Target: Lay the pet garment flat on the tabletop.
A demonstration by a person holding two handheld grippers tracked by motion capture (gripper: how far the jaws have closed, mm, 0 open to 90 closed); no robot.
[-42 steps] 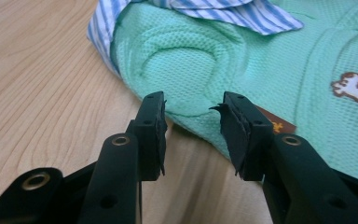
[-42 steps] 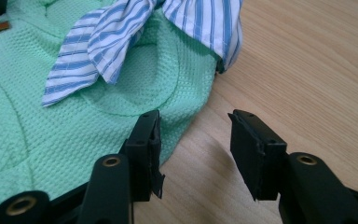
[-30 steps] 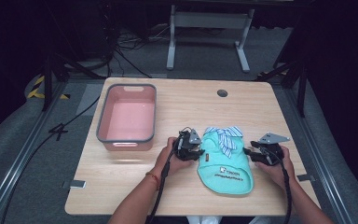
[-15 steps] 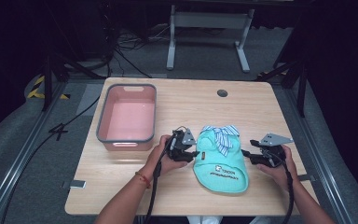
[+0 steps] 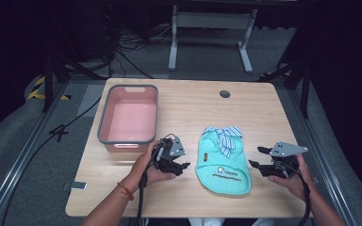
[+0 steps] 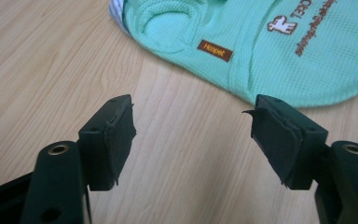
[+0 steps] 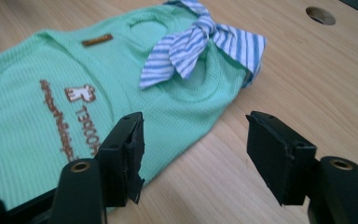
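A small mint-green pet shirt [image 5: 221, 160] with a blue-striped bow [image 5: 226, 136] lies flat on the wooden table. My left gripper [image 5: 183, 165] rests just left of it, open, jaws wide over bare wood; the left gripper view shows the shirt's hem [image 6: 261, 51] ahead. My right gripper [image 5: 258, 157] sits just right of the shirt, open and holding nothing. In the right gripper view [image 7: 193, 154] the shirt [image 7: 74, 93] and its bow [image 7: 200, 42] lie close in front, with the left jaw over the fabric edge.
A pink bin with a grey rim [image 5: 104, 127] stands at the table's left, behind my left hand. A round cable hole [image 5: 225, 93] sits in the far tabletop. Bare wood stretches beyond the shirt. A metal stand [image 5: 207, 19] is on the floor behind the table.
Both grippers have let go of the shirt and drawn apart to its sides. The shirt now lies flat on the table, shifted slightly toward me.
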